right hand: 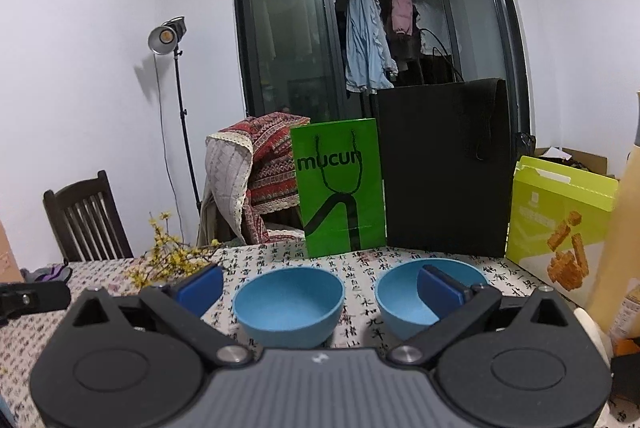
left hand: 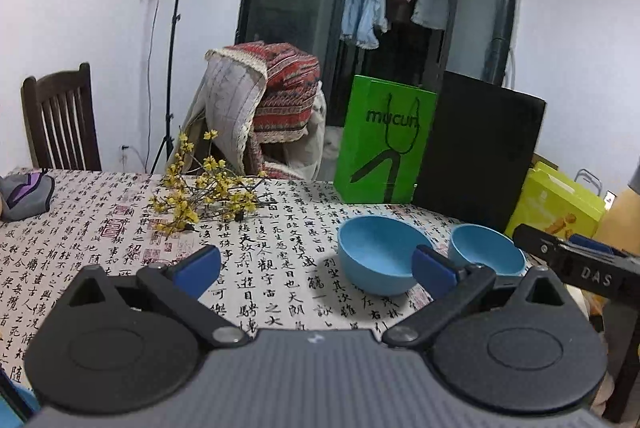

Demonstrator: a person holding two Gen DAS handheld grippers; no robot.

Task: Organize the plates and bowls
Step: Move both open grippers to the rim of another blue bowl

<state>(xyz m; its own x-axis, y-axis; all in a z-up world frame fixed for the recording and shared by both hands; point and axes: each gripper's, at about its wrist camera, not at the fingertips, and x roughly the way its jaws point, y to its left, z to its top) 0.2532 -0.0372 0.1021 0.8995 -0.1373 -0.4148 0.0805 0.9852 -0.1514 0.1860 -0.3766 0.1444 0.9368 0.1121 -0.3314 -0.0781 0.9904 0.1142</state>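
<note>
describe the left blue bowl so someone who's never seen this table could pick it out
Find the green paper bag standing at the back of the table with the calligraphy-print cloth. Straight in front of it sits the left bowl, empty and upright. Its twin, the right bowl, stands apart from it, in front of the black bag.

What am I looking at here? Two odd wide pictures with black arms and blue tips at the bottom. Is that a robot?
No robot: a person holds a two-finger tool in each hand, with a wide-angle camera on each looking along its fingers. One picture is from the left gripper, the other from the right gripper. Both have their jaws open and hold nothing. On the calligraphy-print tablecloth stand two blue bowls, a left bowl and a right bowl, side by side, both empty. Behind them are yellow flower twigs, a green paper bag and a black bag.
</note>
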